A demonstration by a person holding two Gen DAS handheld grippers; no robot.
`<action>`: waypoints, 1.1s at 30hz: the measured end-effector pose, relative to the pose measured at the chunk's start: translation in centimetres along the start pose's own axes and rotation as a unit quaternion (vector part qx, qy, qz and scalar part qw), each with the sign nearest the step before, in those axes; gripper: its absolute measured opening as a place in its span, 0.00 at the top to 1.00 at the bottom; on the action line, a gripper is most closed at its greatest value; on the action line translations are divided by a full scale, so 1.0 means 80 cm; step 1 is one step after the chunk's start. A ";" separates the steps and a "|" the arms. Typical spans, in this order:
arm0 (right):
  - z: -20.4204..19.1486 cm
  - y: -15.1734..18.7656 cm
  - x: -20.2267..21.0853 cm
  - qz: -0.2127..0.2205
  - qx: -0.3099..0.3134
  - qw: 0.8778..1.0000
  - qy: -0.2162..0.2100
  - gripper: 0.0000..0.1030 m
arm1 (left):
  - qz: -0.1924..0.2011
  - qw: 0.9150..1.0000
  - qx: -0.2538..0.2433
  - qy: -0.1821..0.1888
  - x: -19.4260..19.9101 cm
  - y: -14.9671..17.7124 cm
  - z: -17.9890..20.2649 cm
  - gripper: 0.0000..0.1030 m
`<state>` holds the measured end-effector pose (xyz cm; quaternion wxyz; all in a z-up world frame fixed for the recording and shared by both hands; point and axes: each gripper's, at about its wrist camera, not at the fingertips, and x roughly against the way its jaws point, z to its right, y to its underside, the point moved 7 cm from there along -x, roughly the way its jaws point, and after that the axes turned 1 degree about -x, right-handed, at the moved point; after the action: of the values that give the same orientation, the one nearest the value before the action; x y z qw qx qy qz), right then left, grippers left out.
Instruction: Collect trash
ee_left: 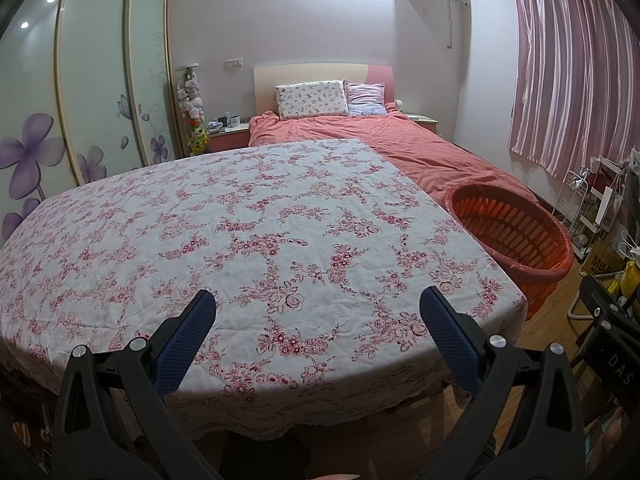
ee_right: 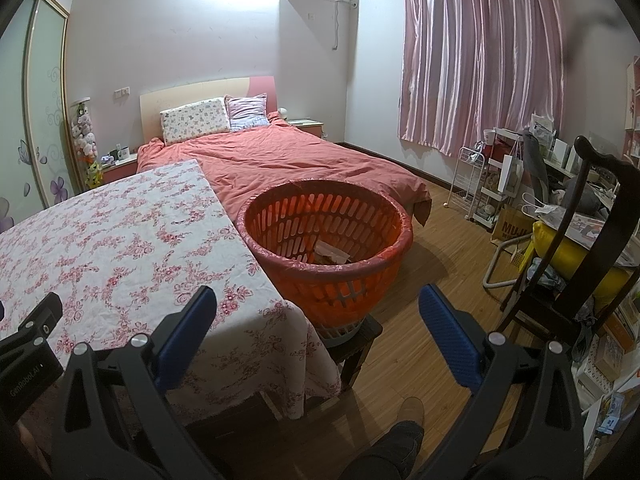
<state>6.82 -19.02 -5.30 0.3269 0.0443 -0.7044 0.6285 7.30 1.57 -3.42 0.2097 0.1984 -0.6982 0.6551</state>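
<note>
The worktop (ee_left: 248, 216) is covered by a floral cloth and fills most of the left wrist view. No loose item lies on the cloth anywhere in either view. The bed (ee_right: 288, 160) stands behind the worktop, and its coverlet also shows no litter.

The orange basket (ee_right: 326, 240) stands just beside the right-hand edge of the worktop, resting on a dark stool (ee_right: 356, 340). A thin plastic liner is folded over its rim. Inside it, near the bottom, lie pieces of trash (ee_right: 330, 254): pale, paper-like scraps. Their number and kind cannot be determined from this angle.

The left tool (ee_left: 318, 312) hangs above the near edge of the worktop with its blue pads (ee_left: 186, 340) set wide apart and nothing between them. The right tool (ee_right: 318, 312) points toward the basket and the floor in front of it. Its pads are likewise spread wide and empty.

Assessment: the collecting step appears complete or nearly so. The trash that can be seen is already in the basket, and neither tool carries anything. The floor (ee_right: 440, 248) to the right holds bags and shelving near a chair, but nothing there reads clearly as trash. Any remaining item lies outside both views.
</note>
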 end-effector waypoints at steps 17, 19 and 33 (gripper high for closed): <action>0.000 0.000 0.000 0.000 0.000 1.000 0.000 0.04 | -0.001 1.000 0.001 0.000 0.000 0.000 -0.001 0.02; 0.000 0.000 0.000 0.000 0.000 1.000 0.000 0.04 | -0.001 1.000 0.001 0.000 0.000 0.000 -0.001 0.02; 0.000 0.000 0.000 0.000 0.000 1.000 0.000 0.04 | -0.002 1.000 0.004 -0.002 0.000 0.002 -0.001 0.02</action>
<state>6.79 -18.96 -5.32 0.3268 0.0445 -0.7045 0.6284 7.24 1.62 -3.57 0.2088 0.2019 -0.6957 0.6570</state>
